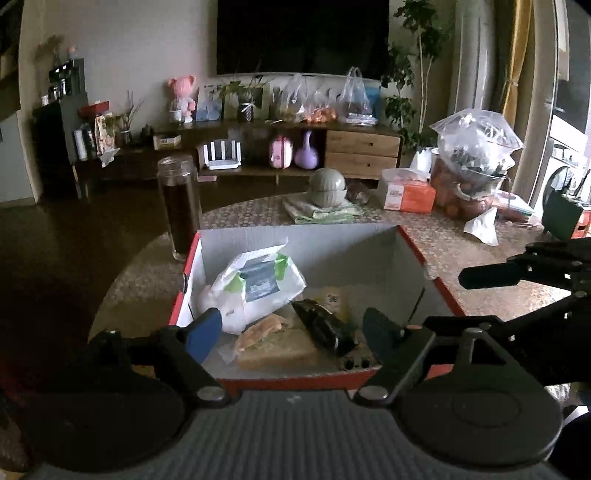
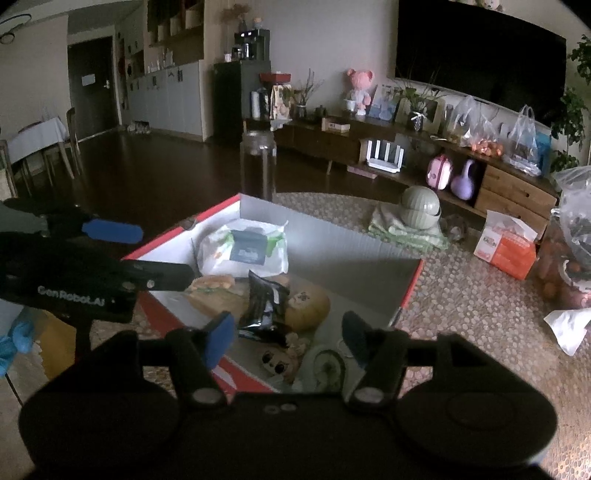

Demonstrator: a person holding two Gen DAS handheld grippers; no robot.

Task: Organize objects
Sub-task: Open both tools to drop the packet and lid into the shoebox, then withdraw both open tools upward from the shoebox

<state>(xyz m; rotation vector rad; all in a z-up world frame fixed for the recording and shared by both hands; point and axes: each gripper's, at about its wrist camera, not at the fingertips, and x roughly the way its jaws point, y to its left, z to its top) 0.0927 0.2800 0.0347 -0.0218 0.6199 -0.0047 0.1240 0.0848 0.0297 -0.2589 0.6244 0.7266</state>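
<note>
Left gripper (image 1: 291,328), right gripper (image 2: 286,338): both released, nothing between pads, above red-edged box (image 1: 428,254). Box holds wipes pack (image 1: 255,284), black snack packet (image 2: 264,302). Patterned round table (image 2: 461,306); glass jar (image 1: 179,206) beside box; wooden sideboard (image 1: 362,151) beyond.

The room is dim, with a dark wooden floor (image 2: 155,177) stretching ahead and left of the tool to grey cabinets (image 2: 173,99) and a dark door (image 2: 92,81). Straight ahead, a low wooden sideboard (image 1: 362,149) runs along a pale wall (image 1: 129,44) under a large black screen (image 1: 303,33). Far right, yellow curtains (image 1: 517,74) frame a bright window (image 1: 570,92).
</note>
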